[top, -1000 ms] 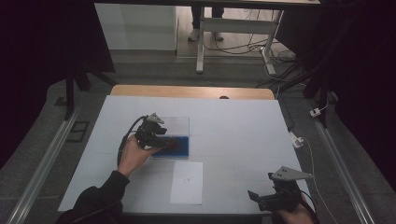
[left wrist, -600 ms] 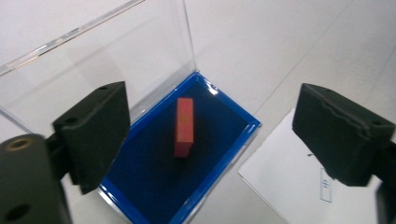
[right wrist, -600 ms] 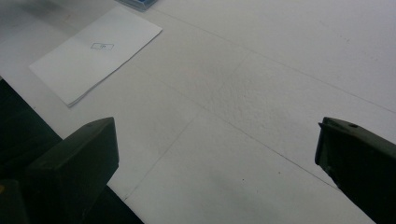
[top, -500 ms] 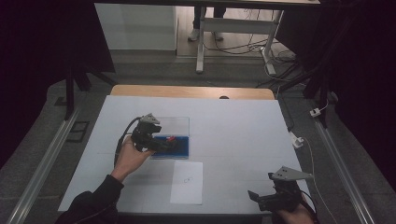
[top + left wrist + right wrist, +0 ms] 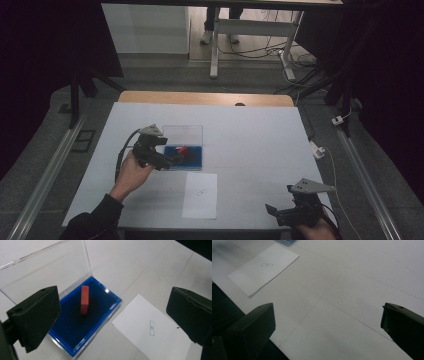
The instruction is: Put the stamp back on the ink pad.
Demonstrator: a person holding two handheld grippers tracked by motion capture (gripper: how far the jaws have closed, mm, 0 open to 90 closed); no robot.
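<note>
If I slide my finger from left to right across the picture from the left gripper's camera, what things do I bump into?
Left black jaw, then the red block standing in the blue tray of the open clear case, then the white paper with a tiny box drawn on it, then the right black jaw.

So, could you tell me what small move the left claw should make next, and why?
Probably draw the left claw back and up, clear of the blue-lined case. Its jaws have just been opening and stand wide with nothing between them, while the red block rests in the case under the raised clear lid. The white sheet lies beside the case.
</note>
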